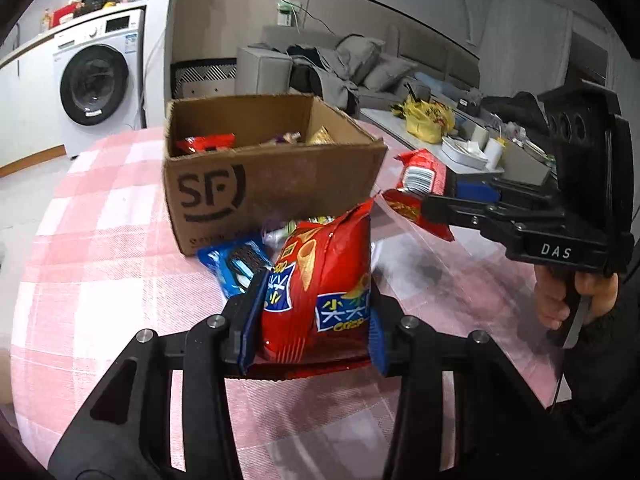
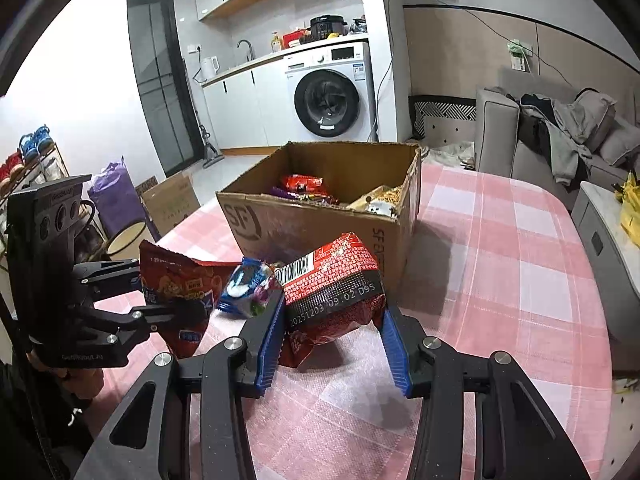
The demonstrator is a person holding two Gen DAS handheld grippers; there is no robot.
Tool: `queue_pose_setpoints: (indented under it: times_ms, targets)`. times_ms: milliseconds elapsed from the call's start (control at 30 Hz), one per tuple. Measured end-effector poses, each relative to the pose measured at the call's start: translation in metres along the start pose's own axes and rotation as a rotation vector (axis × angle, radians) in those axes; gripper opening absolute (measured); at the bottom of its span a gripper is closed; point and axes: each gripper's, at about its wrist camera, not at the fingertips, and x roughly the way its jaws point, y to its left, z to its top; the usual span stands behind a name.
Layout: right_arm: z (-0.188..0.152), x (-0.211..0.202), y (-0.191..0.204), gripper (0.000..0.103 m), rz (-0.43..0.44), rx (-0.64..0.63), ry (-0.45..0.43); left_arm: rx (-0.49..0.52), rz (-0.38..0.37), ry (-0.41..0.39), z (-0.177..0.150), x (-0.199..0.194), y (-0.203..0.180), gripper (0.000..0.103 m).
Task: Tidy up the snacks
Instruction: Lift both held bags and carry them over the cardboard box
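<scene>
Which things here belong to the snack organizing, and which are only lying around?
Job:
- cardboard box
- red crisps bag in left gripper
- red barcode packet in right gripper
- blue cookie pack

Lying about:
- washing machine
- sofa
- yellow bag

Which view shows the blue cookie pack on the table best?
The left wrist view: the blue cookie pack lies flat beside the box, its picture clear. The right wrist view shows only a crumpled end between the held bags.

The red crisp bag (image 1: pixel 320 280) hides most of the blue cookie packet (image 1: pixel 236 264) and the small wrappers behind it. The cardboard box (image 1: pixel 272 184) walls conceal most of its contents. The counter (image 1: pixel 100 240) runs off the lower frame edge behind the left tool (image 1: pixel 314 320).
</scene>
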Motion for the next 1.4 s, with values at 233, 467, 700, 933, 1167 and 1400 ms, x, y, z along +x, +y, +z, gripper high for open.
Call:
queue_pose_setpoints:
  times_ms: [233, 467, 700, 933, 1167, 1400]
  targets:
    - [0.003, -0.004, 0.002, 0.046, 0.002, 0.013, -0.027, -0.032, 0.013, -0.036, 0.008, -0.009, 0.007, 0.04]
    - [0.007, -0.01, 0.007, 0.046, 0.007, 0.014, -0.048, -0.019, 0.028, -0.083, 0.014, -0.027, 0.004, 0.04]
    - [0.014, -0.016, 0.005, 0.046, -0.005, 0.043, -0.072, -0.08, 0.013, -0.125, 0.029, -0.039, 0.02, 0.04]
    - [0.034, -0.016, 0.002, 0.046, -0.028, 0.081, -0.096, -0.095, 0.036, -0.157, 0.051, -0.034, 0.029, 0.04]
    - [0.058, -0.008, -0.002, 0.046, -0.029, 0.104, -0.12, -0.071, 0.07, -0.173, 0.078, -0.021, 0.026, 0.04]
    - [0.076, 0.005, -0.003, 0.046, -0.015, 0.105, -0.124, -0.049, 0.101, -0.19, 0.108, 0.002, 0.024, 0.04]
